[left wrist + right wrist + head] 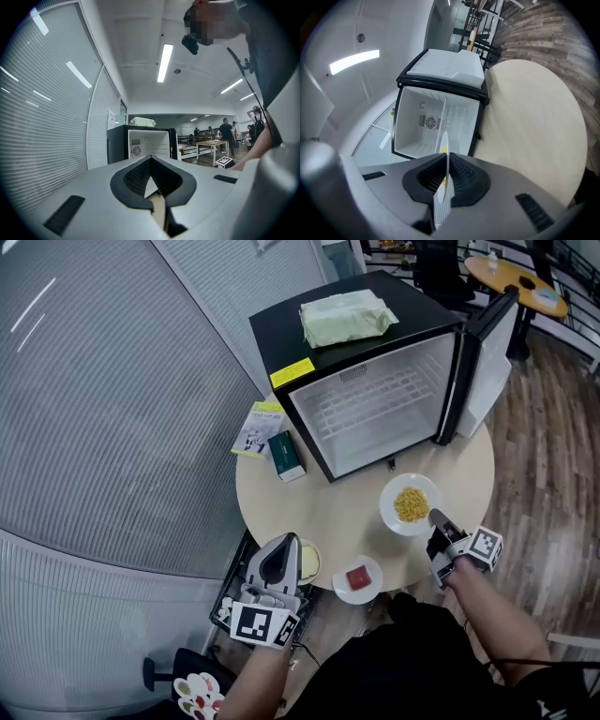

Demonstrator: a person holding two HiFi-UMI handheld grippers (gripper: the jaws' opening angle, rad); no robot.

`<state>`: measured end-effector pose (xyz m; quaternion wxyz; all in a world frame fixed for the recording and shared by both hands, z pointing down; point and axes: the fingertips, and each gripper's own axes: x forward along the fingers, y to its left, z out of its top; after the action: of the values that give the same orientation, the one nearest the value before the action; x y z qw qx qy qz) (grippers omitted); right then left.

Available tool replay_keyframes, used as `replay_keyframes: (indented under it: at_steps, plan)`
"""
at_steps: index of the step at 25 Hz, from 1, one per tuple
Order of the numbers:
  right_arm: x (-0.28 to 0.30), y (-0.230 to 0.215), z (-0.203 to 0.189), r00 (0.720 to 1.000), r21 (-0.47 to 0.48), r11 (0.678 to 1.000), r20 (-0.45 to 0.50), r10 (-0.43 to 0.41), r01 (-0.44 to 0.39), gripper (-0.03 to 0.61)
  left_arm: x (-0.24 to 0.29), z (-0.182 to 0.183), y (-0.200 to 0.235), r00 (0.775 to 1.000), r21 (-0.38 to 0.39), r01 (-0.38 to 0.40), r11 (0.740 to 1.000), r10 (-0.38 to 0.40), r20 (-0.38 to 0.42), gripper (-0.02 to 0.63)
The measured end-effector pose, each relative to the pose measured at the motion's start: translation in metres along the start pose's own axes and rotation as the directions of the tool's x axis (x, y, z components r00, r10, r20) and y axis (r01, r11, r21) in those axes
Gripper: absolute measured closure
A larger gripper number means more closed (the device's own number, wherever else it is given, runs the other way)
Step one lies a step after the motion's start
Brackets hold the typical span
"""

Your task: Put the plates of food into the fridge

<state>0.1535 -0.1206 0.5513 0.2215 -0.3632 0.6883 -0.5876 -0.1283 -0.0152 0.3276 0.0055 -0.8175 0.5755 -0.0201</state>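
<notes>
Your right gripper [437, 519] pinches the yellow-food plate [410, 504] at its 5 o'clock rim; your left gripper [287, 542] pinches a second plate [309, 563] at 7 o'clock on the tabletop [319, 512].

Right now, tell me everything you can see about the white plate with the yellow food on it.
The white plate is round, shallow and smooth, ceramic or plastic by its look, with a small heap of yellow food at its middle. It lies level over the near side of the round table, just in front of the open fridge. The right gripper has its jaws shut on the near rim, which the right gripper view shows edge-on between them. Whether the plate rests on the table or is lifted off it, I can't tell.
</notes>
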Motion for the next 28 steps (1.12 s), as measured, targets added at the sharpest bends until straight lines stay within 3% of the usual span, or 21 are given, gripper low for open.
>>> replay_keyframes:
  at_steps: [28]
  plan:
    - [0.128, 0.065, 0.051, 0.995, 0.010, 0.998, -0.078, 0.056, -0.055, 0.560, 0.073, 0.020, 0.035, 0.992, 0.006, -0.117, 0.993, 0.117, 0.037, 0.611]
